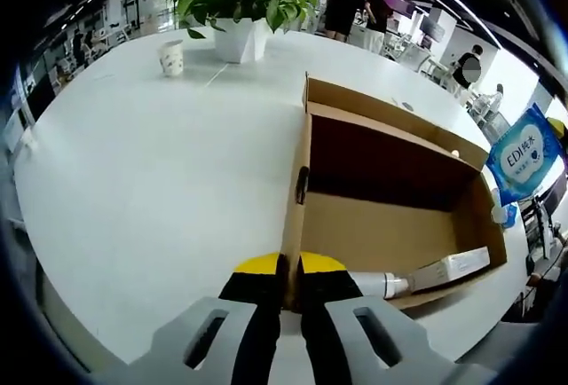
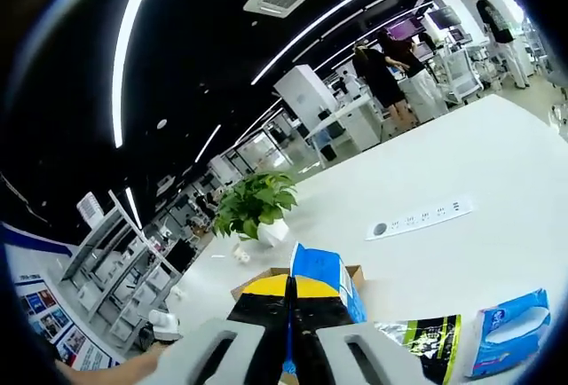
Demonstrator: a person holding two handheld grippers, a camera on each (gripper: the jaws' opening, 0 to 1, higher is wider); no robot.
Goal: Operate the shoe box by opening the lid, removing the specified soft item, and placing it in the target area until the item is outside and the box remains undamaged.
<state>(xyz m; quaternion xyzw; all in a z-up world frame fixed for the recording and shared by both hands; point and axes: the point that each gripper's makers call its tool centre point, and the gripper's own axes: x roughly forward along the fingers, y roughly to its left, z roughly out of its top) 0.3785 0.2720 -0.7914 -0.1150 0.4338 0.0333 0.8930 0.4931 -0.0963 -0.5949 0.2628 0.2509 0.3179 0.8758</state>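
The right gripper (image 2: 289, 318) is clamped on the blue soft pack (image 2: 321, 278), lifted clear above the shoe box (image 1: 390, 216); it looks light and crushable, best held at its sealed edge. The left gripper (image 1: 290, 289) pinches the box's thin near wall, steadying stiff cardboard that could tear.

Left gripper (image 1: 291, 289) and right gripper (image 2: 290, 307): black jaws, yellow-capped tips; grey slotted moulded bases below the yellow caps.
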